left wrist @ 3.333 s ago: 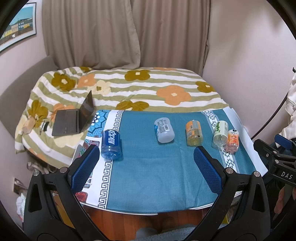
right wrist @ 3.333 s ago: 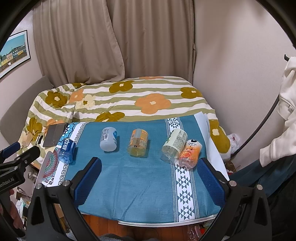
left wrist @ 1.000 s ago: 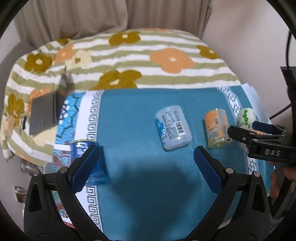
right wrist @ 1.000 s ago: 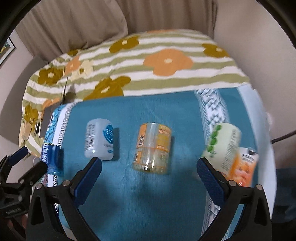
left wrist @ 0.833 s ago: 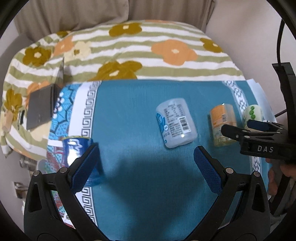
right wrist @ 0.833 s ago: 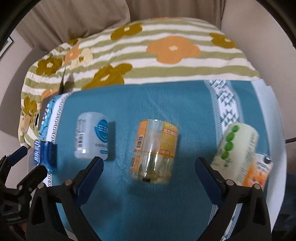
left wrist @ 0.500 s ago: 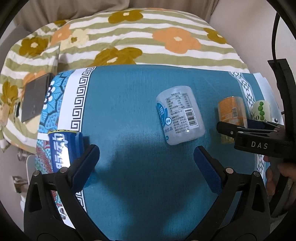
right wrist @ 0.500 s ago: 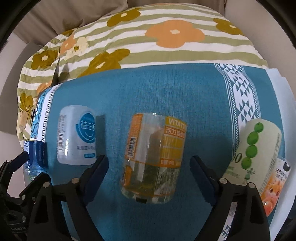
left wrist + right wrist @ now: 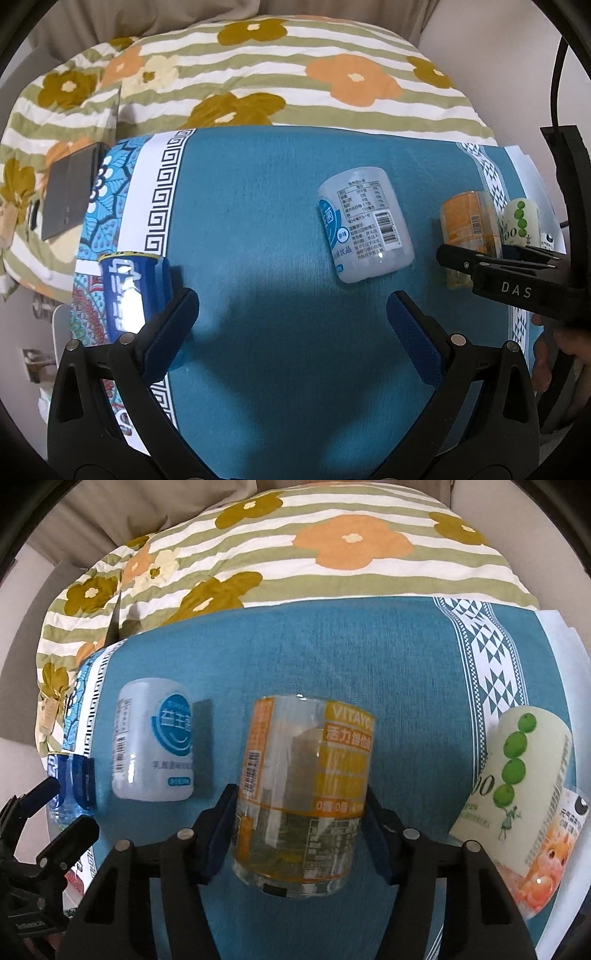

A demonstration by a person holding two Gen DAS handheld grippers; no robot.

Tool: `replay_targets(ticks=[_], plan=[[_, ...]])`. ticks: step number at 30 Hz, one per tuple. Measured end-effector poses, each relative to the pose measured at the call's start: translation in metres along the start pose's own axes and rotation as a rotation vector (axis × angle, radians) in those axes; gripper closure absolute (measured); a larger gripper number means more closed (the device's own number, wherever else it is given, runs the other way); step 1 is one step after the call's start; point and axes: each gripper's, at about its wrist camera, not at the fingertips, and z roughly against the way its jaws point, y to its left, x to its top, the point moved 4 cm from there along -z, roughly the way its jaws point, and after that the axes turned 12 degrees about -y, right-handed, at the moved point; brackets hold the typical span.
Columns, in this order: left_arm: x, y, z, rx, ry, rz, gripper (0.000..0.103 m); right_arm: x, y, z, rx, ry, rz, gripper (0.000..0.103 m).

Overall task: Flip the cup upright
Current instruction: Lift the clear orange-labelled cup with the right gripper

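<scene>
The orange-labelled clear cup [image 9: 303,794] lies on its side on the blue tablecloth [image 9: 351,657], clamped between the right gripper [image 9: 300,834] pads. The left gripper [image 9: 293,332] hangs spread wide, empty, white cup [image 9: 365,229] ahead.

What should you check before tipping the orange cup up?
1. Right hand-held gripper straddles the orange cup: ok.
2. Pads pressing firmly on its sides: cannot tell.
3. Orange cup already upright: not ok, it lies on its side.
4. Space from the white cup on its left: ok, a gap shows.
5. Space from the green-dotted cup: ok.
6. Left hand-held gripper out of the way: ok, open over bare blue cloth.
</scene>
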Motion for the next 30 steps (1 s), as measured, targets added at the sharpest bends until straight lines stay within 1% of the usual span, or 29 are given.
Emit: replay_targets(ticks=[7, 11, 17, 19, 24, 30], plan=[[-0.011, 0.004, 0.027, -0.01, -0.039, -0.013, 0.0, -0.013, 0.012, 0.029, -0.001, -0.044, 0.005, 0.045], [-0.024, 0.007, 0.042, -0.017, -0.052, -0.019, 0.0, -0.031, 0.02, 0.046, -0.003, -0.059, 0.005, 0.045], [-0.053, 0.011, 0.056, -0.042, -0.045, -0.031, 0.0, -0.068, 0.032, 0.06, -0.003, -0.057, 0.001, 0.045], [-0.063, 0.012, 0.059, -0.047, -0.042, -0.039, 0.0, -0.082, 0.037, 0.061, 0.003, -0.051, 0.003, 0.045], [-0.086, 0.019, 0.059, -0.057, -0.022, -0.033, 0.0, -0.103, 0.05, 0.051, 0.007, -0.049, 0.043, 0.045], [-0.105, 0.031, 0.056, -0.042, -0.002, -0.026, 0.0, -0.113, 0.056, 0.036, 0.025, -0.05, 0.051, 0.045]])
